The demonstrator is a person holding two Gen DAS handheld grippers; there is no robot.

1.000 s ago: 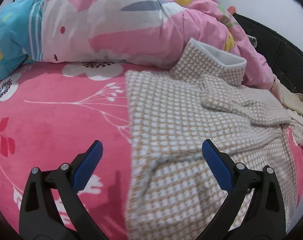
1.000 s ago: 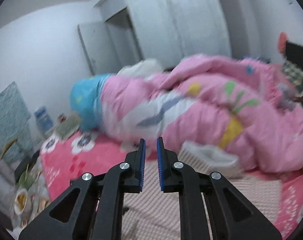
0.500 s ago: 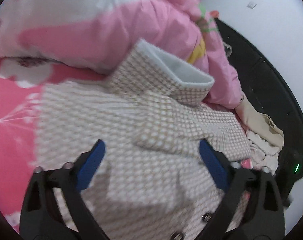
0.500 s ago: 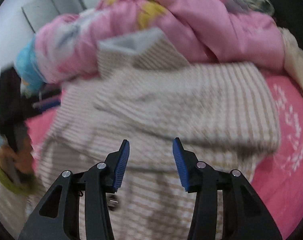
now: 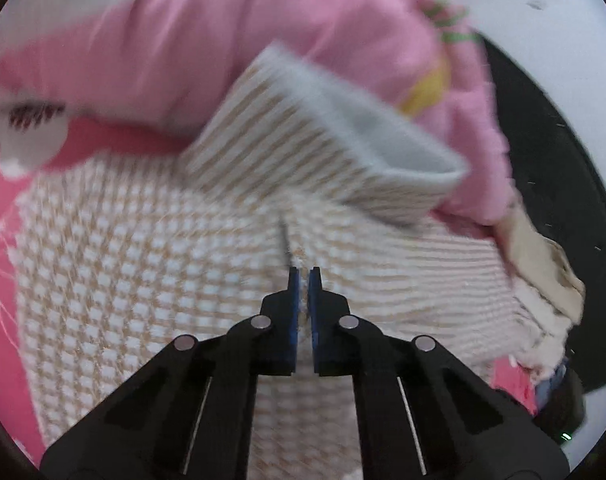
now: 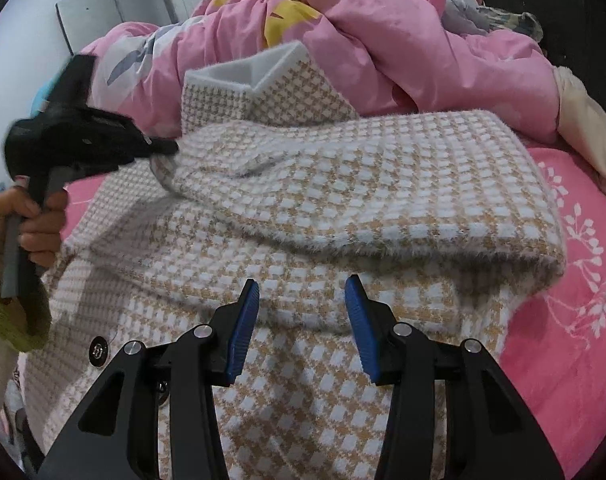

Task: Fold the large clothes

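A tan-and-white houndstooth coat (image 6: 343, 184) with a white lining lies spread on the pink bed; it also fills the left wrist view (image 5: 143, 280). Its sleeve (image 6: 403, 200) is folded across the body and its collar (image 6: 255, 72) stands up at the back. My left gripper (image 5: 303, 276) is shut on a pinch of the coat's fabric near the sleeve's shoulder end; it shows from the side in the right wrist view (image 6: 159, 148). My right gripper (image 6: 301, 300) is open and empty just above the coat's lower body.
A crumpled pink duvet (image 6: 383, 40) is heaped behind the coat. The pink floral bed sheet (image 6: 563, 320) shows on the right. Beige clothes (image 5: 543, 272) lie at the bed's right edge by a black frame (image 5: 563, 200). A metal button (image 6: 98, 350) sits on the coat.
My left gripper moved forward onto the coat and closed on its fabric. My right gripper swung down from facing the room to hover over the coat and opened wide.
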